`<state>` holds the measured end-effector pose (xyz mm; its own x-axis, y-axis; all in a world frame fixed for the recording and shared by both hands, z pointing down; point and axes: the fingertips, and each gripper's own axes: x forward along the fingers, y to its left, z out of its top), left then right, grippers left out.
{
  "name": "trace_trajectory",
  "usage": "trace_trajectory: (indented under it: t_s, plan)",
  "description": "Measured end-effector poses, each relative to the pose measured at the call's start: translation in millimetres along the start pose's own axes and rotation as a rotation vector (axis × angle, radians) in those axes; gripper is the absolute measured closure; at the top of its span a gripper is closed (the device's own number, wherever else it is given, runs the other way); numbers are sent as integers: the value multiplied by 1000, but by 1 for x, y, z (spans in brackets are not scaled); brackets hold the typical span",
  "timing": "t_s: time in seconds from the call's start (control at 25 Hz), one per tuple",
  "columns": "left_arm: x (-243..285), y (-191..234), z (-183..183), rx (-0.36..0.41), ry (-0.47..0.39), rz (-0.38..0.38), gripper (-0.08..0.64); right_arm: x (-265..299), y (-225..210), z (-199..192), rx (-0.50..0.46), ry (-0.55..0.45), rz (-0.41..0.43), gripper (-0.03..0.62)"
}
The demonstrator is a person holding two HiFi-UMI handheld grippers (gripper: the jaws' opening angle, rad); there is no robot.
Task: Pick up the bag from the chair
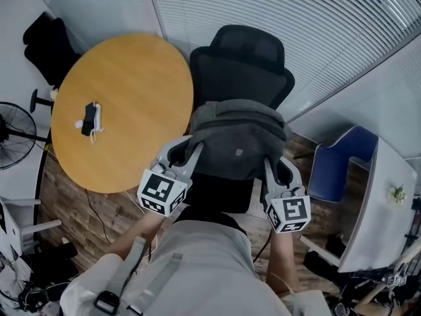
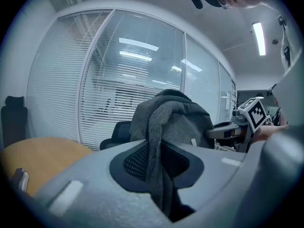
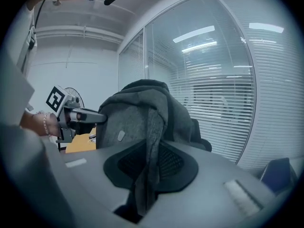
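A grey fabric bag (image 1: 238,140) hangs in the air above the black office chair (image 1: 243,64), lifted off its seat. My left gripper (image 1: 195,151) is shut on the bag's left edge, and its own view shows a fold of grey cloth (image 2: 157,148) pinched between the jaws. My right gripper (image 1: 270,166) is shut on the bag's right edge, with a grey cloth fold (image 3: 151,148) pressed between its pads. Each gripper view also shows the other gripper across the bag: the right gripper (image 2: 227,130) and the left gripper (image 3: 97,118).
A round wooden table (image 1: 122,110) stands left of the chair with a small black and white device (image 1: 90,118) on it. A fan (image 1: 13,135) is at the far left, a blue chair (image 1: 342,160) and a white desk (image 1: 385,209) to the right. Blinds line the glass wall behind.
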<state>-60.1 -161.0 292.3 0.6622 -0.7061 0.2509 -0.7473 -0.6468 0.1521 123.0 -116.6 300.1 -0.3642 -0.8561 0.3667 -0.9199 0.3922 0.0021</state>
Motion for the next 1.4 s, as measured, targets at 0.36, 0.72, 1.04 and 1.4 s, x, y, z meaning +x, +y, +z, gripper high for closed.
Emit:
trace_trajectory:
  t_s: [0.36, 0.72, 1.04, 1.4]
  plan:
    - [-27, -15, 24, -1, -31, -11, 502, -30, 13, 26, -16, -15, -4, 535]
    - [-53, -26, 47, 21, -65, -11, 502, -52, 28, 45, -19, -30, 0, 535]
    - [-75, -33, 62, 33, -94, -10, 502, -69, 41, 63, -37, -55, 6, 535]
    - [-82, -37, 65, 31, -107, -5, 502, -77, 45, 68, -42, -60, 8, 535]
